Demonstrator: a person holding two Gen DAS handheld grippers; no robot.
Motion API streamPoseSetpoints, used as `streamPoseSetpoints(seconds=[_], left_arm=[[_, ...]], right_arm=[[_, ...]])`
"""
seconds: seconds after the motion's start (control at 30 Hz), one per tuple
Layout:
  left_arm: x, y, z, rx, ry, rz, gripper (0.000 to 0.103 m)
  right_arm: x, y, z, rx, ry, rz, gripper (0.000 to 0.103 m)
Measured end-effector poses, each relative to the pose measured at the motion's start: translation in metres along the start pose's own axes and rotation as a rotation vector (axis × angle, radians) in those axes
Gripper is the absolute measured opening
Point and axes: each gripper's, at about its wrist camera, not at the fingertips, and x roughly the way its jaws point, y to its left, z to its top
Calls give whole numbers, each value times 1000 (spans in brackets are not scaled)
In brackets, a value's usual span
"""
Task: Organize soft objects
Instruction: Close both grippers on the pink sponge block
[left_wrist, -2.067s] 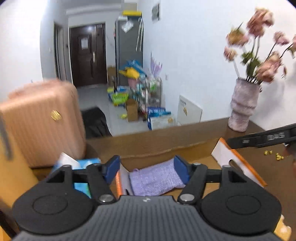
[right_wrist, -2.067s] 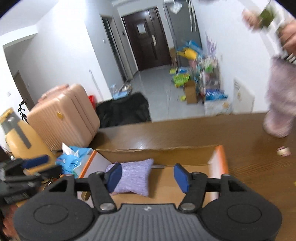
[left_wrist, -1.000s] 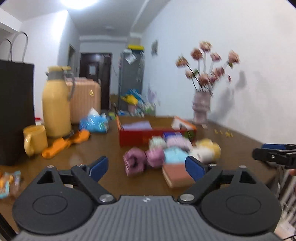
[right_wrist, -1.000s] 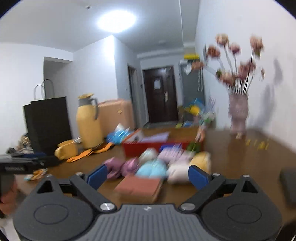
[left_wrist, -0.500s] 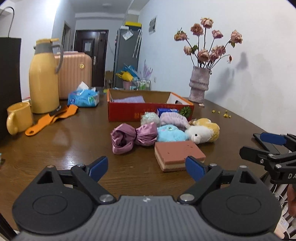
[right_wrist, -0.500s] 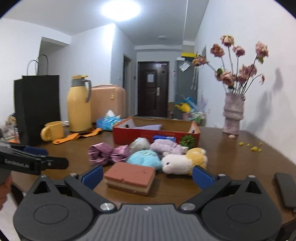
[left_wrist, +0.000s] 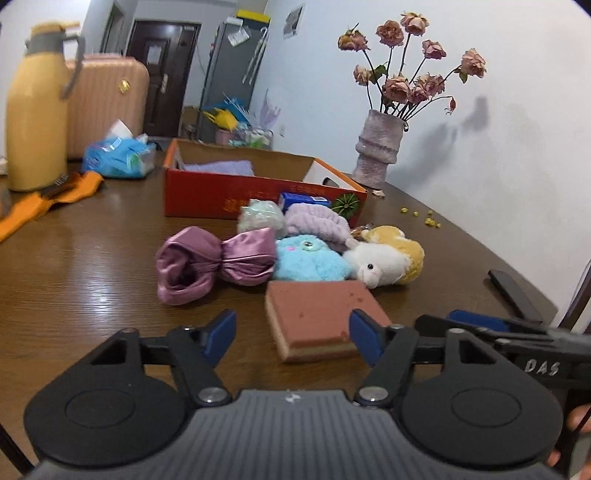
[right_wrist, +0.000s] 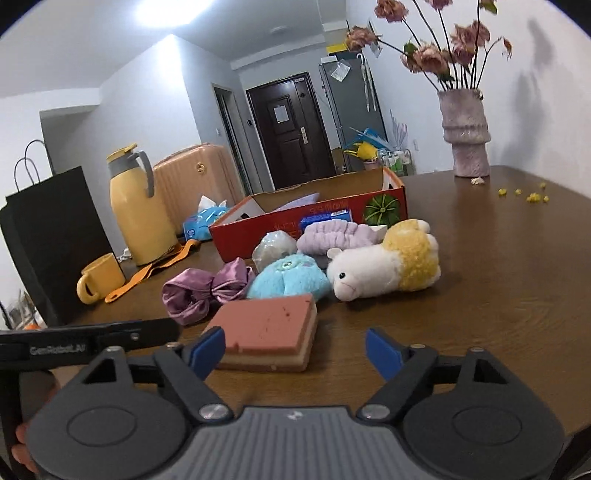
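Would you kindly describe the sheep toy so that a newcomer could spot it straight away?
Start at the red cardboard box on the wooden table; a cluster of soft things lies in front of it. At the cluster's vase-side end lies the sheep plush, beside the blue fluffy toy. It alone has a white face and a yellow woolly body.

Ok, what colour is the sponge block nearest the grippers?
Sponge block: brick-pink top over cream and pink layers, clearest in the right wrist view.

Bright ceiling light, fisheye edges, slight blur
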Motion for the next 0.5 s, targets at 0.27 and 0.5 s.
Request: streamPoseSetpoints(seconds=[0.27,0.5], left_arm=[[56,17,14,-108,121,-78,39],[63,27,11,-175,135,-112,35]], right_arm=[[61,-18,16,134,80,60,34],[81,-30,13,213,115,88,34]])
